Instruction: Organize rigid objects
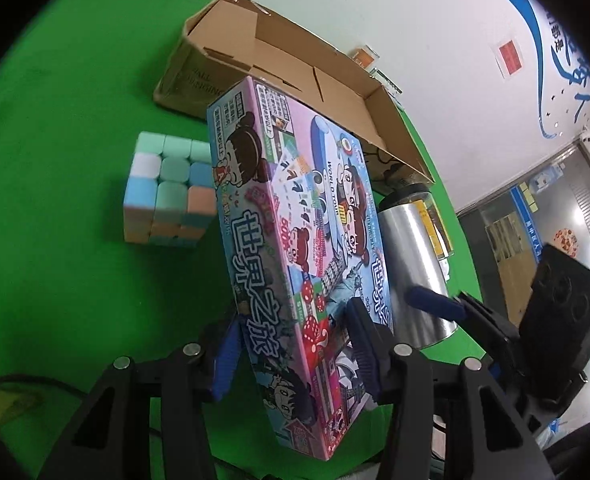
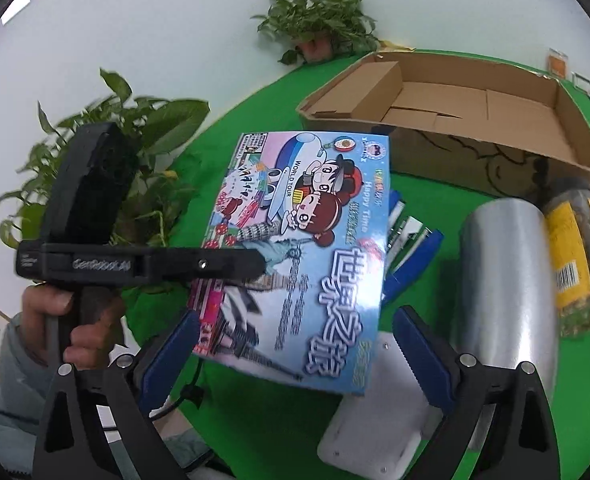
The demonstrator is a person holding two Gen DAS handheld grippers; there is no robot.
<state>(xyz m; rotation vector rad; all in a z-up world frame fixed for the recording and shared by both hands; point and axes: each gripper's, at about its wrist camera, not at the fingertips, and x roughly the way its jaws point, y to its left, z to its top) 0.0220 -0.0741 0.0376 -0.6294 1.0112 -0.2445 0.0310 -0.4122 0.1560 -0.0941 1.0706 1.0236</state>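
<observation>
The left claw (image 1: pixel 295 344) is clamped on the narrow sides of the game box (image 1: pixel 295 216), tilted above the green worktop (image 1: pixel 75 120), probably for the carton (image 1: pixel 279 52) behind, while the right claw (image 2: pixel 295 364) stands apart, holding nothing.

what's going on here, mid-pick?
A person holds tongs in each hand over a green table. The left tongs are clamped on a colourful board game box, tilted up off the table. The right tongs are open beside it, gripping nothing. The cardboard box behind is empty; the pastel puzzle cube and steel cylinder wait.
</observation>
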